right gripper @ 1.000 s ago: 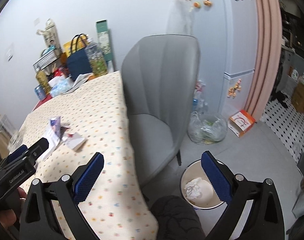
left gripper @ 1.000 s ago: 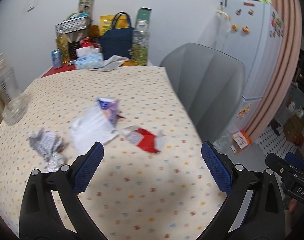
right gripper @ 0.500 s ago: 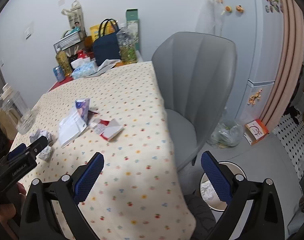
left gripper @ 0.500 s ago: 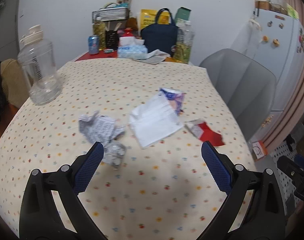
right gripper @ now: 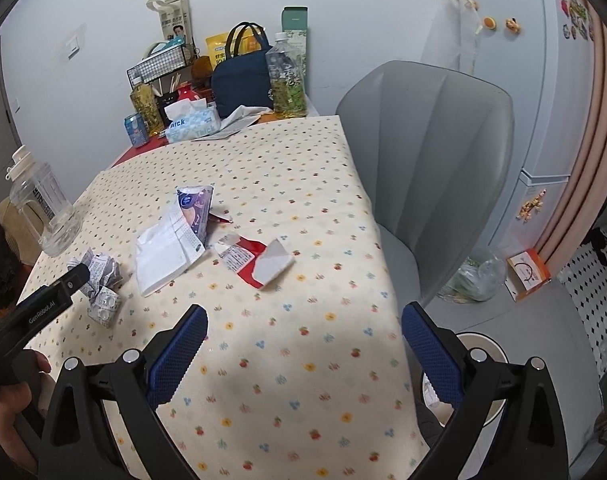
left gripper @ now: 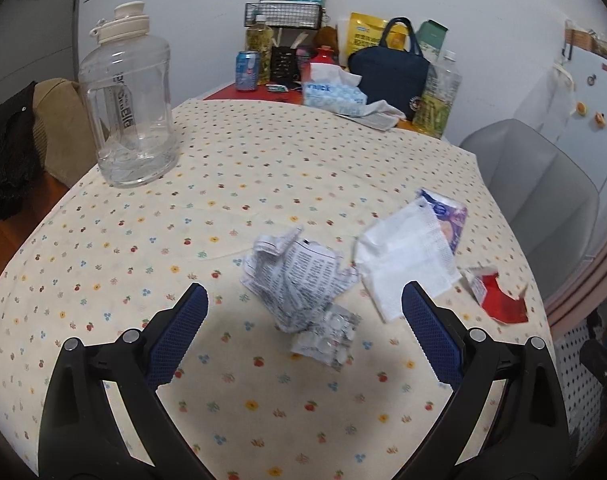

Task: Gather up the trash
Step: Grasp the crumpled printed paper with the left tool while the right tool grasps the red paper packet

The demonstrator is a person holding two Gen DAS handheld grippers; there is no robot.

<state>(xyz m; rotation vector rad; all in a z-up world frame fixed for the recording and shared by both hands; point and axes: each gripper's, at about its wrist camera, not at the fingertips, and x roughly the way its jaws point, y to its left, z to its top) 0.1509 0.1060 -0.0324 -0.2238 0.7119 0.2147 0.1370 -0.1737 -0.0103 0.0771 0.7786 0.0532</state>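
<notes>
Our left hand-held gripper (left gripper: pixel 303 312) wide open and empty over the crumpled paper (left gripper: pixel 297 278) on the counter (left gripper: pixel 231 168), our right hand-held gripper (right gripper: pixel 303 332) likewise gaping, holding nothing

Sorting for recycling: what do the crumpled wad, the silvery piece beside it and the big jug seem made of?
Crumpled wad: thin printed paper, matt, sharply creased. Silvery piece: probably a foil-and-plastic blister pack, shiny with round bubbles. Big jug: clear hard plastic, glossy, see-through.

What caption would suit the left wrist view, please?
Open left tongs hover over crumpled newspaper on the dotted tablecloth.
</notes>
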